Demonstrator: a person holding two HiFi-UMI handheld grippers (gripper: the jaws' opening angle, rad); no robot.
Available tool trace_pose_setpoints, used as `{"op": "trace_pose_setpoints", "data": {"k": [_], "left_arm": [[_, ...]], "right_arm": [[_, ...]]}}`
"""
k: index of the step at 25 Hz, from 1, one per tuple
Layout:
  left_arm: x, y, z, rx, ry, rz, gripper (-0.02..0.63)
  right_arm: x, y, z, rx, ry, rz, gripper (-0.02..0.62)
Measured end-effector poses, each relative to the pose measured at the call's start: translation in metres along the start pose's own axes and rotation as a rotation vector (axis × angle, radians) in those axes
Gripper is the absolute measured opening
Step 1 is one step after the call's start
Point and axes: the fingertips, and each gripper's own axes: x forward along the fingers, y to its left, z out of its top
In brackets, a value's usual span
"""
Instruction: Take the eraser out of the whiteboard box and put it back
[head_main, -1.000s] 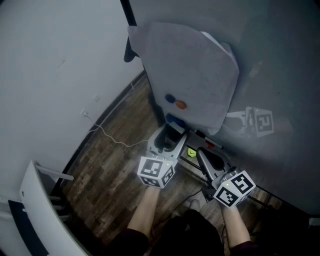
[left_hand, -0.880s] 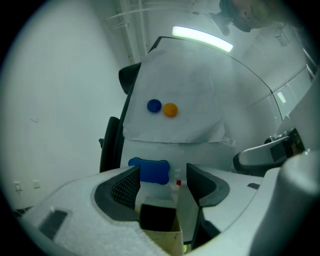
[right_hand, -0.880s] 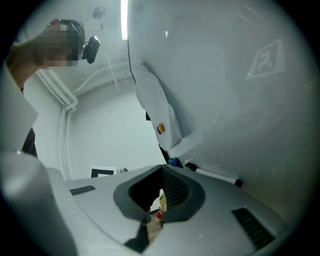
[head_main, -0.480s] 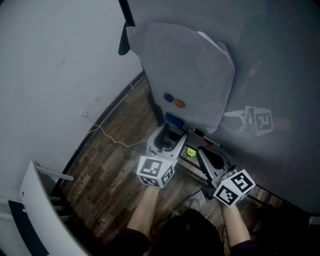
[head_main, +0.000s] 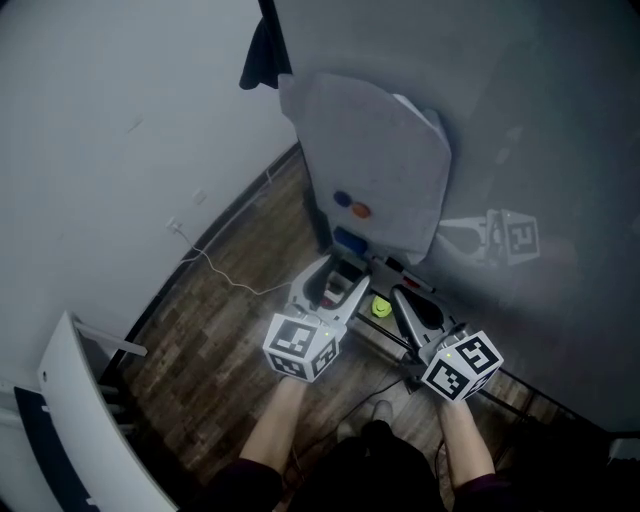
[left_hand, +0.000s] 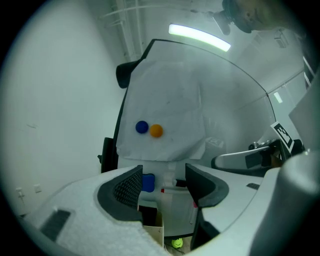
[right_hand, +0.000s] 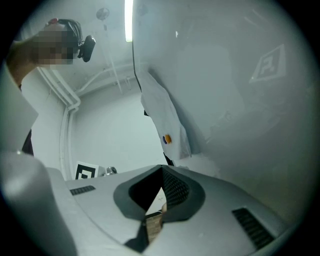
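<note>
A whiteboard (head_main: 370, 150) draped with a pale sheet is seen leaning against the grey wall above a wooden floor (head_main: 220, 330), with a blue magnet (head_main: 342, 199) and an orange magnet (head_main: 361, 210) stuck side by side near its lower edge. The blue eraser (head_main: 349, 240) is found at the foot of the whiteboard, just below the magnets. In the left gripper view it (left_hand: 148, 183) is partly hidden behind the left-hand pad. The left gripper (head_main: 338, 278) is held level and pointed at the board. Its jaws (left_hand: 162, 180) are spread wide with nothing clamped between the pads, and the eraser lies ahead of them, untouched. Beyond the gap a white box (left_hand: 175, 210) is seen under the board; whether the eraser rests inside it cannot be told. The right gripper (head_main: 401, 298) is held beside the left one, near the wall. Its jaws (right_hand: 163, 169) are brought together at the tips and nothing is gripped. A small yellow-green object (head_main: 381, 307) lies on the floor between the two grippers.
</note>
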Motion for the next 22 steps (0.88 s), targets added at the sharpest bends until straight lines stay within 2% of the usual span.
{"op": "trace_pose_setpoints", "data": {"k": [5,9,14,22], "left_arm": [[-0.023,-0.020,0.023,0.023,-0.002,-0.010,0.242],[-0.046,-0.034,0.048,0.054,-0.043,-0.001,0.126],[-0.072,-0.054,0.082,0.109,-0.119,0.005,0.026],[-0.094,-0.073,0.105,0.140,-0.176,-0.012,0.005]], "right_arm": [[-0.004,0.019,0.016,-0.035,-0.019,0.029,0.003],[-0.010,0.038,0.029,-0.058,-0.044,0.055,0.003],[-0.019,0.064,0.047,-0.088,-0.087,0.106,0.003],[-0.029,0.091,0.061,-0.155,-0.114,0.133,0.003]]}}
